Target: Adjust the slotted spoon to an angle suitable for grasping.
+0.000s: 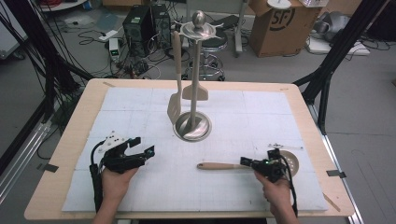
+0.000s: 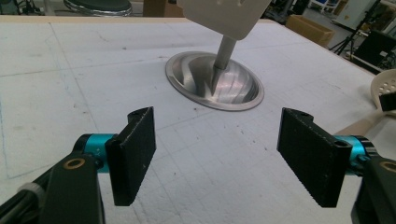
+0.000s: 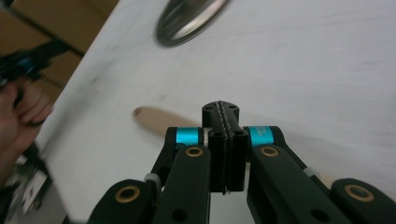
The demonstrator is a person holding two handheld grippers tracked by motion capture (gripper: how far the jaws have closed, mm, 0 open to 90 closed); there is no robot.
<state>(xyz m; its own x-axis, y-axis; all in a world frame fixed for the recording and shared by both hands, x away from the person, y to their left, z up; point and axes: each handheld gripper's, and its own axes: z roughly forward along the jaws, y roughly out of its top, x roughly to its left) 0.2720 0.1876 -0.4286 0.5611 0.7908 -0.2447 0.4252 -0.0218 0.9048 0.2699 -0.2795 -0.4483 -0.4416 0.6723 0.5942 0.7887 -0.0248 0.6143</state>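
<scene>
I take the steel stand (image 1: 193,125) as my landmark: a polished round dished base, a slim post, a ringed top with a ball knob. Two pale spatulas (image 1: 174,105) hang from that ring, flat blades just above the base; in the left gripper view one blade (image 2: 223,16) is cut off by the top edge.

The slotted spoon (image 1: 243,164) lies on the white quilted mat (image 1: 140,107) in front of the stand and to its right, with a smooth rounded wooden handle and a pale round head with holes. My right gripper (image 1: 246,162) sits over the spoon's middle, its jaws pressed flat together. In the right gripper view the handle tip (image 3: 152,119) pokes out to the left, below the closed pads, so I cannot tell whether they touch it; that view is blurred and the stand's base (image 3: 189,21) is a smear.

My left gripper (image 1: 143,146) rests on the mat in front of the stand and to its left, its ridged black jaws spread wide with nothing between them. The spoon's head (image 2: 384,86) is clipped by the right edge there.
</scene>
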